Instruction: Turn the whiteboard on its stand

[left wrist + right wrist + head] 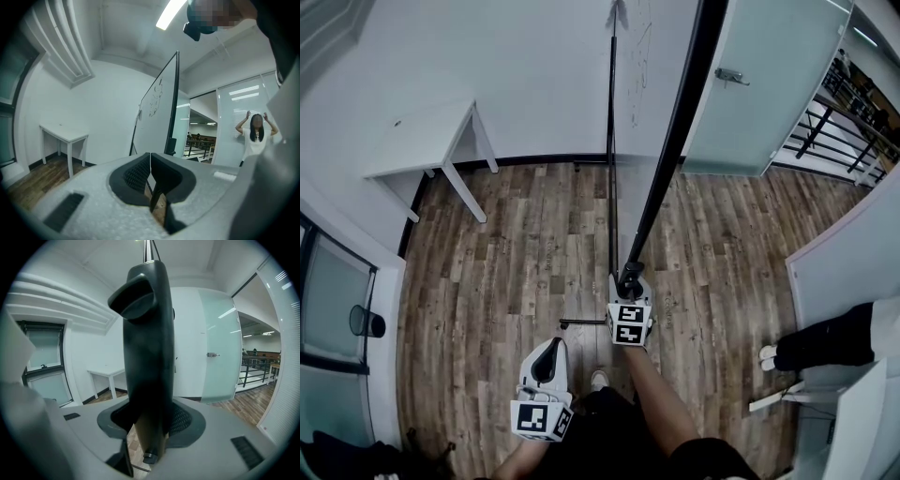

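Observation:
In the head view the whiteboard (pixel 673 131) is seen edge-on from above, its black frame running from the top down to my right gripper (pixel 628 279). The stand's thin black pole (pixel 612 141) rises beside it, with a foot bar (pixel 581 323) on the floor. In the right gripper view the frame's rounded black edge (pixel 147 357) fills the gap between the jaws of my right gripper (pixel 150 427), which is shut on it. My left gripper (pixel 550 347) hangs lower left, apart from the board. Its jaws (pixel 150 161) meet with nothing between them, and the whiteboard (pixel 159 117) stands ahead.
A white table (pixel 422 141) stands against the left wall. A frosted glass door (pixel 769 84) with a handle is at the back right, with a railing (pixel 834 131) beyond. A person's legs (pixel 825 342) show at the right; a person (pixel 255 136) stands with raised arms. The floor is wood planks.

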{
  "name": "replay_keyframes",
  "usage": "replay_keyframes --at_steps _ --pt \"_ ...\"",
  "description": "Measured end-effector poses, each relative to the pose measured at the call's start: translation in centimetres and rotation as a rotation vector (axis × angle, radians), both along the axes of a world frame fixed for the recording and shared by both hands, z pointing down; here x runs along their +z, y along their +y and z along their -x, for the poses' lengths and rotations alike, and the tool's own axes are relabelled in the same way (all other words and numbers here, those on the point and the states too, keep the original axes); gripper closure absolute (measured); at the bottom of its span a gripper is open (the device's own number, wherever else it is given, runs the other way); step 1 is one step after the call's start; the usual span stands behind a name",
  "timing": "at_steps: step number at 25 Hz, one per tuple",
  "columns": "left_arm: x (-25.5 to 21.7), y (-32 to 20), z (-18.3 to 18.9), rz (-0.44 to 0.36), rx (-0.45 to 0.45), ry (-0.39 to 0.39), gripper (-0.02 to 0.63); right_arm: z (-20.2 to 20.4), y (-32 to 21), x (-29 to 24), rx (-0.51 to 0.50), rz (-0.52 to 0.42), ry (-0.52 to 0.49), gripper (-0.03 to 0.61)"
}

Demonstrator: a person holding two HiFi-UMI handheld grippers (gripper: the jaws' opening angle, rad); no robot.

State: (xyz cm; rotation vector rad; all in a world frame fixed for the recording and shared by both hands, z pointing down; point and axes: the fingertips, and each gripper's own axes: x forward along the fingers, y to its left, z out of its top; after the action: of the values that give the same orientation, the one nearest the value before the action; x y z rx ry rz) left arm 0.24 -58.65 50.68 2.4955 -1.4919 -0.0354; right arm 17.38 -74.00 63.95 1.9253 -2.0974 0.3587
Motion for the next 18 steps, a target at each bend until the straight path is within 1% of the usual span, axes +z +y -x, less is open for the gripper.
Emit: replay_keyframes --at_steps 10,18 --pt "-0.5 5.3 3.7 -0.009 -0.023 0.001 0.594 2.3 5.2 0.4 0.01 0.005 -0.011 0.407" --pt "-1.1 8.2 5.8 -0.029 -0.034 0.006 0.594 4.4 8.6 0.5 0.007 0.008 -0.016 0.407"
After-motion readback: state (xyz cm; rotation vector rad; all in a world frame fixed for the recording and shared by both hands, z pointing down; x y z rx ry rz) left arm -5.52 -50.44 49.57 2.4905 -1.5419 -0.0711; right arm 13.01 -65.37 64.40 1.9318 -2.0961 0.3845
